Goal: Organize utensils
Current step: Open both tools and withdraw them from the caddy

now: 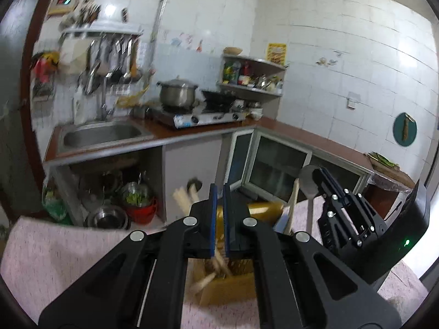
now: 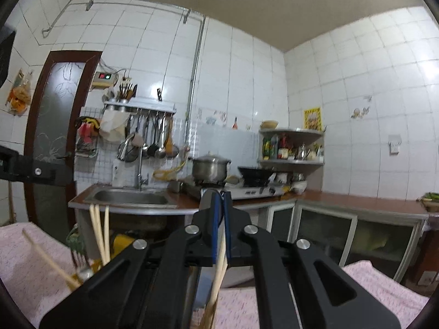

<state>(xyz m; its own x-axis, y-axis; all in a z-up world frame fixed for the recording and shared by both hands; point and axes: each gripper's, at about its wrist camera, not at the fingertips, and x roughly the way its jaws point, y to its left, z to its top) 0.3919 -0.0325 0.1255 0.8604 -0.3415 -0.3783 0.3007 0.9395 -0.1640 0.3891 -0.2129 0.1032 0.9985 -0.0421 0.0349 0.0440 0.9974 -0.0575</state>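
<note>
Tiled kitchen, L-shaped brown counter [image 2: 356, 200] running along two walls. Steel sink [image 2: 129, 197] set into it at the left; gas stove [image 1: 200, 116] further along with a lidded steel pot [image 2: 210, 166] and a dark wok [image 2: 253, 175] on the burners. Corner shelf [image 1: 252, 87] of bottles above. Ladles hang on a wall rack [image 2: 140, 108] over the sink.

Nearest the cameras: a surface under a pink speckled cloth [image 1: 55, 249]. On it, a yellow-brown cardboard box [image 1: 230, 288], open at the top, directly below the left gripper [image 1: 219, 189].

Left gripper: blue pads nearly together, clamped on pale chopsticks [image 1: 219, 260] whose lower ends hang blurred over the box opening. More pale sticks [image 1: 182, 197] stand up just left of the fingers.

Right gripper [image 2: 221, 194]: jaws closed on a pair of pale chopsticks [image 2: 219, 268], which drop away below the pads. In the left wrist view it sits to the right, beside a metal ladle [image 1: 308, 183] and a pale-handled utensil [image 1: 292, 203] standing upright.

Right wrist view, lower left: further chopsticks [image 2: 98, 233] upright, one tilted across the cloth, and a fork [image 2: 81, 257] with tines up.
</note>
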